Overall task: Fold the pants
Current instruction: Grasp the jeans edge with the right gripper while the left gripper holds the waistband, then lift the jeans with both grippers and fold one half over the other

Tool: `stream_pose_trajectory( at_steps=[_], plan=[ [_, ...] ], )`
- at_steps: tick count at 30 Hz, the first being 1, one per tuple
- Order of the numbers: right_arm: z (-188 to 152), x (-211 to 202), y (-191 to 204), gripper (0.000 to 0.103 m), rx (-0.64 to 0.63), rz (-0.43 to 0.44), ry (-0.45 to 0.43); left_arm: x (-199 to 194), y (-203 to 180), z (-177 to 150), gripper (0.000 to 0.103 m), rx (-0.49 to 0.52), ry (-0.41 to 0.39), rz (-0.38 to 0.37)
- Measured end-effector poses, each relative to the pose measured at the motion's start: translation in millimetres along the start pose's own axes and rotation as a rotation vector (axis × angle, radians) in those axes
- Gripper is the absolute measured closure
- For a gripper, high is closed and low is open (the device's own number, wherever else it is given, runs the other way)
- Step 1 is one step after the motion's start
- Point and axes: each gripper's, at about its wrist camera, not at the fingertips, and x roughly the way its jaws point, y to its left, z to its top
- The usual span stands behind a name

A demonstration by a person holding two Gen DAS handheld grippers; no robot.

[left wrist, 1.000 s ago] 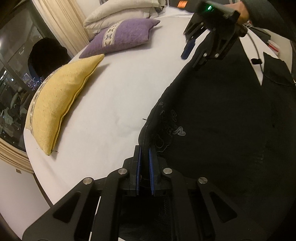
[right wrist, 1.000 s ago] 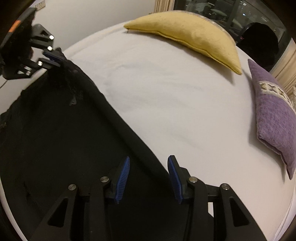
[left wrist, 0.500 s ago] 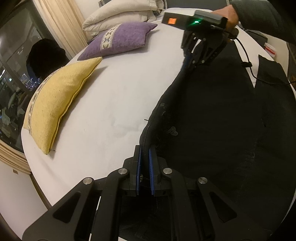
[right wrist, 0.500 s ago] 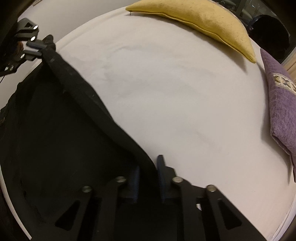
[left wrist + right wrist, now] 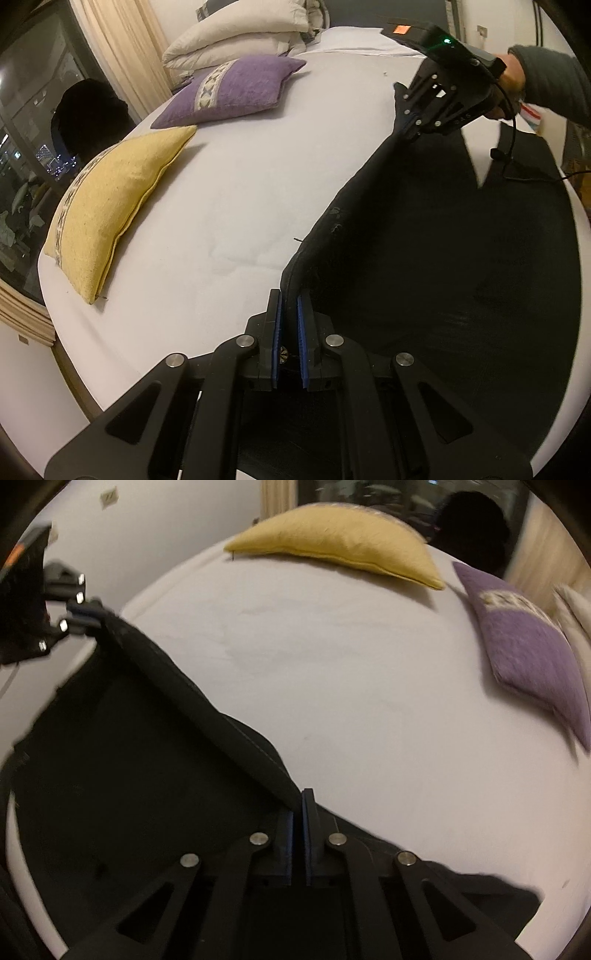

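Black pants point(image 5: 443, 258) lie spread over a white bed point(image 5: 240, 192), one long edge lifted taut between two hand-held grippers. The left gripper point(image 5: 289, 295) is clamped on one end of that edge; the right gripper point(image 5: 298, 805), held by a hand point(image 5: 511, 79) in a grey sleeve, has just closed its jaws on the other end. Two cushions sit near the bed's far side, one yellow cushion point(image 5: 110, 206) and one purple cushion point(image 5: 229, 92), beside stacked white pillows point(image 5: 236, 33).

purple cushion point(image 5: 532, 653) motion-blurred, black pants point(image 5: 461, 258) cut off by lower right edge
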Motion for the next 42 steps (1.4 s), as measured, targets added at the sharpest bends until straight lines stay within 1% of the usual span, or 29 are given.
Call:
stream_pose_trajectory(
  at_steps=[3,7,8,10,13,16,19,21,23,25,30,33,35,39,40,42],
  plan=[
    [-16,-14,7,0.099,0.104,0.038,-0.028,-14,-12,-3,0.096,0.001,-0.009,-0.018],
    [-49,-32,19,0.099,0.301,0.107,-0.054,-37,-36,-7,0.096,0.001,-0.023,-0.045],
    [-57,-38,24,0.099,0.334,0.116,-0.063,-42,-42,-8,0.096,0.004,-0.024,-0.054],
    [-71,-44,23,0.099,0.438,0.151,-0.091,-53,-56,-12,0.096,0.008,-0.026,-0.071],
    [-98,-53,36,0.099,0.559,0.172,-0.133,-66,-79,-20,0.096,0.016,-0.027,-0.09],
    [-119,-61,54,0.099,0.623,0.178,-0.164,-76,-99,-30,0.096,0.021,-0.02,-0.11],
    [-134,-70,73,0.099,0.643,0.187,-0.165,-84,-119,-42,0.096,0.029,-0.005,-0.138],
    [-141,-72,85,0.099,0.63,0.181,-0.139,-88,-133,-52,0.096,0.038,0.007,-0.168],
    [-144,-75,88,0.099,0.628,0.182,-0.128,-94,-149,-62,0.096,0.056,0.012,-0.202],
    [-149,-79,96,0.099,0.617,0.18,-0.117,-98,-161,-69,0.096,0.063,0.017,-0.22],
    [-160,-76,125,0.099,0.559,0.143,-0.05,-102,-193,-91,0.096,0.096,0.053,-0.236],
    [-169,-72,140,0.099,0.556,0.135,-0.034,-99,-207,-104,0.096,0.106,0.069,-0.247],
    [-175,-67,151,0.099,0.547,0.122,-0.019,-95,-215,-114,0.096,0.104,0.08,-0.268],
    [-178,-60,165,0.099,0.531,0.105,0.002,-91,-226,-128,0.096,0.096,0.104,-0.304],
    [-185,-62,170,0.099,0.519,0.095,0.01,-90,-228,-130,0.096,0.098,0.107,-0.31],
    [-186,-58,173,0.099,0.512,0.091,0.019,-88,-233,-132,0.097,0.102,0.108,-0.319]
  ],
)
